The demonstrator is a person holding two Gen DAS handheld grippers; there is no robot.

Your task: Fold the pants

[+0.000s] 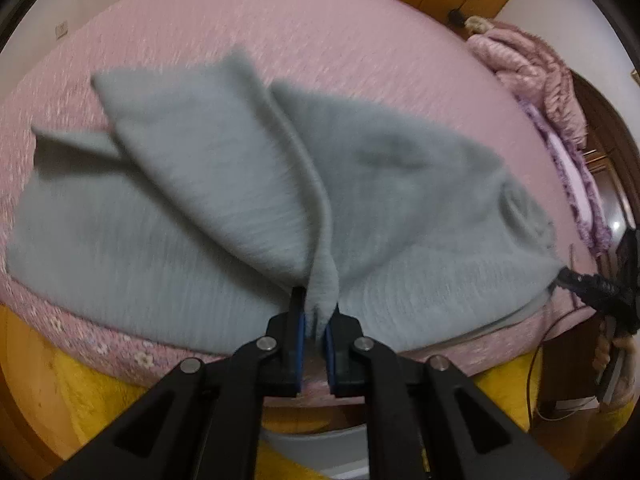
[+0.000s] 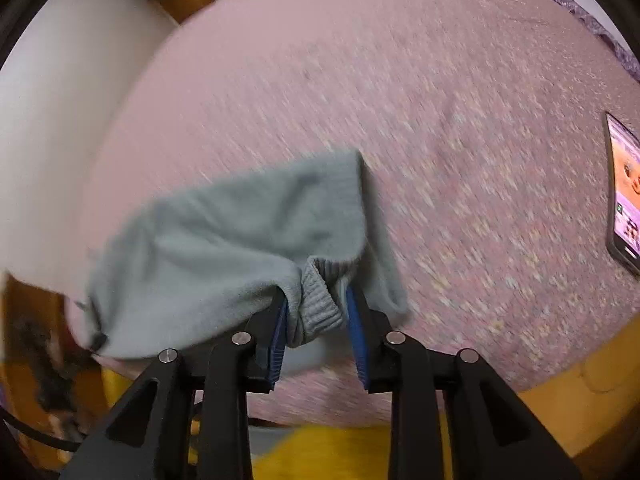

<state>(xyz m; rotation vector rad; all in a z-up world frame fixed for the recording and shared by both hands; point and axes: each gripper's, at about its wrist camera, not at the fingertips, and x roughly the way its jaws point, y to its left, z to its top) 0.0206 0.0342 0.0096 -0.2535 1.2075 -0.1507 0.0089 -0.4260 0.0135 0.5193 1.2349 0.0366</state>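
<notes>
Left wrist view: pink bed (image 1: 360, 40) fills most of the picture, grey pants (image 1: 224, 184) spread across its near half, reaching almost to the near edge. Pants partly lifted, one panel drawn up in a ridge that runs from mid-bed down to the left gripper (image 1: 316, 320). Pink quilt (image 1: 532, 68) bunched at the far right corner of the bed. Yellow rug (image 1: 96, 392) on the floor below the near edge.

Right wrist view: same pants (image 2: 240, 240), one end hanging off the bed (image 2: 460, 100) toward its left edge; phone (image 2: 624, 200) lies well apart at the right edge, screen lit.

Left gripper: jaws nearly together, clamped on a thin fold of the grey fabric, blue pads pinching it. Right gripper (image 2: 320, 320): jaws partly apart, a bunched ribbed hem or waistband (image 2: 320, 304) sits between them. Fabric touches the left pad; contact at the right pad is not clear, so a firm grip cannot be confirmed.

Handling judgement: soft knit, light, floppy, no stiffness, drapes and sags between the two hold points. Not fragile, not slippery against the pads. Best hold is at the thick ribbed band or a seam edge, where layers stack and will not slide out; a pinch on a single layer mid-panel likely just tents the cloth. Both views motion-blurred, fine detail uncertain.
</notes>
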